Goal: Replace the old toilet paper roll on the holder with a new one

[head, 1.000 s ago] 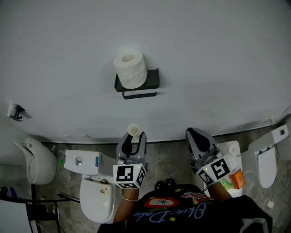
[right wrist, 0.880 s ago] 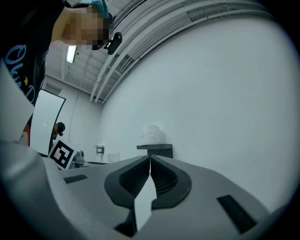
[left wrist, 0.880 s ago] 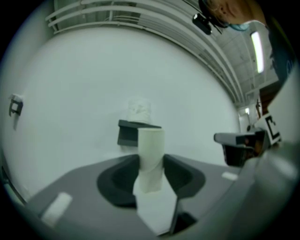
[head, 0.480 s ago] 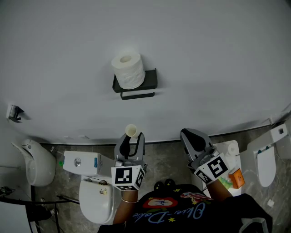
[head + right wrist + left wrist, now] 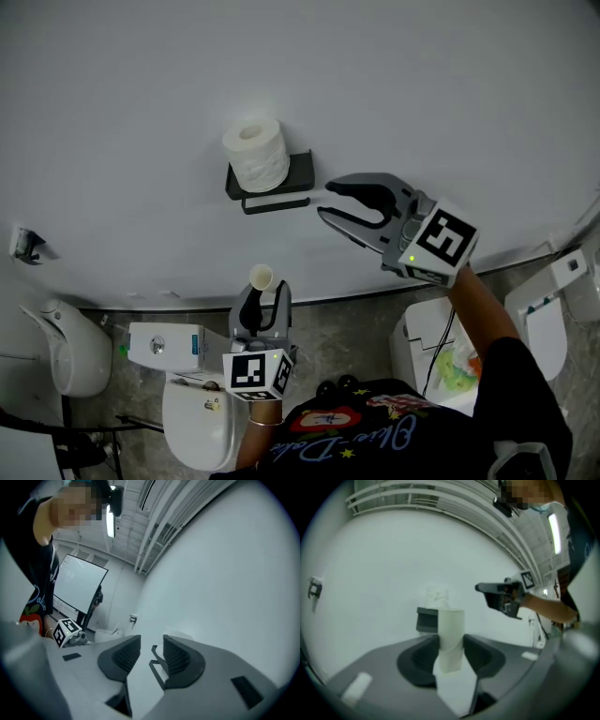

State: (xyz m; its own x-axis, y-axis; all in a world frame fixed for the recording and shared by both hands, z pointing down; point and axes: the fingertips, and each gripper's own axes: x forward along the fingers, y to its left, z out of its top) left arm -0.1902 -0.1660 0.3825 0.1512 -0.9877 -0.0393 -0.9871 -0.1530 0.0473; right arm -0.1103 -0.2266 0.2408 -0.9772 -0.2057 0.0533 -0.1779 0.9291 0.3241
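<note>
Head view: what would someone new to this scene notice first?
A full white toilet paper roll stands on end atop the black holder on the white wall, upper centre. The right tongs point at that holder from its right, empty, jaws just opening. Lower down, the left tongs grip an empty cardboard tube near the toilet.
</note>
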